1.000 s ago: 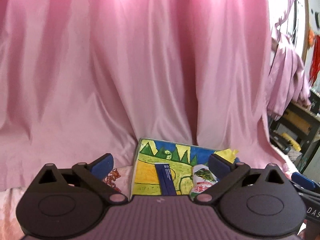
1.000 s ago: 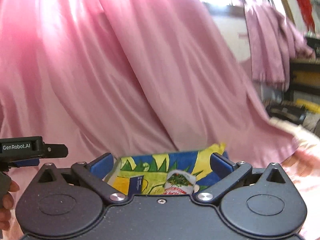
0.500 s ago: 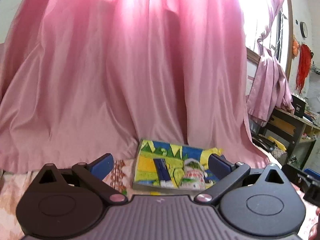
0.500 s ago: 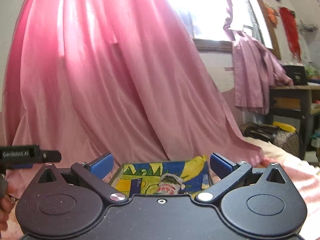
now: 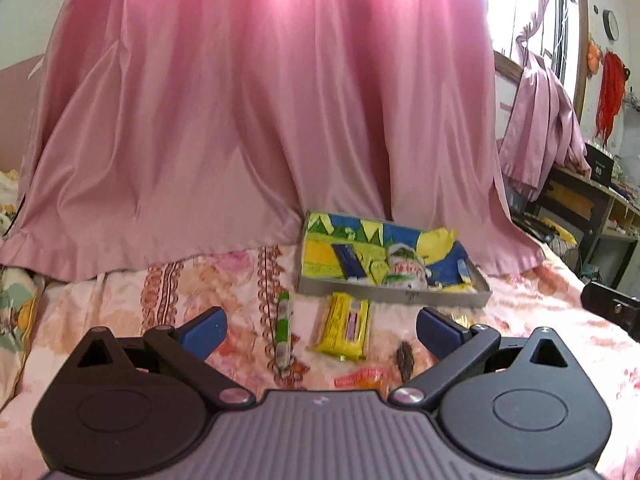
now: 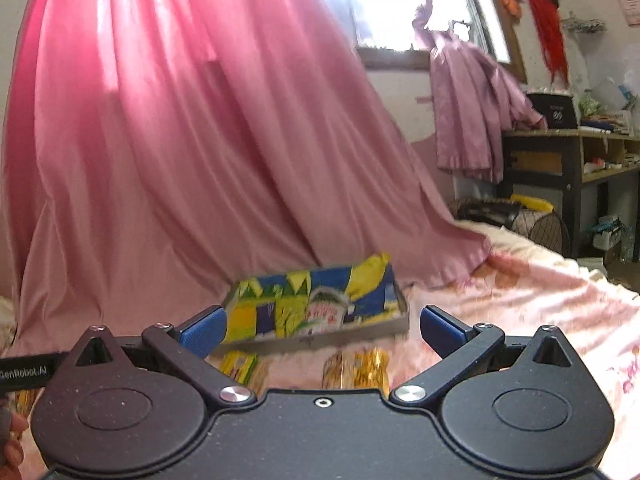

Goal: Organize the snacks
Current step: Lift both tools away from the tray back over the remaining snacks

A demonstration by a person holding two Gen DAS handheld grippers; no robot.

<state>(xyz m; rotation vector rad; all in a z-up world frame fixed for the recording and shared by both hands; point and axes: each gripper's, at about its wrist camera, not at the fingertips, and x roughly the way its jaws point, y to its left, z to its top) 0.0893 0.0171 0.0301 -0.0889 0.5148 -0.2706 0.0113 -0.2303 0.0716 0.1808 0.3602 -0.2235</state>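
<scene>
A bed is covered by a floral pink bedsheet [image 5: 200, 292], and a pink satin curtain [image 5: 260, 120] is draped down onto it. A shallow grey tray [image 5: 392, 298] lined with a painted picture is set at the curtain's foot, with snack packets inside. A yellow snack bar [image 5: 344, 328] and a green-and-white stick packet [image 5: 283, 324] are laid just before it. Both the left tool [image 5: 320, 330] and right tool [image 6: 320, 330] are held spread and empty. Cluttered shelves [image 6: 572, 160] are seen at the right.
</scene>
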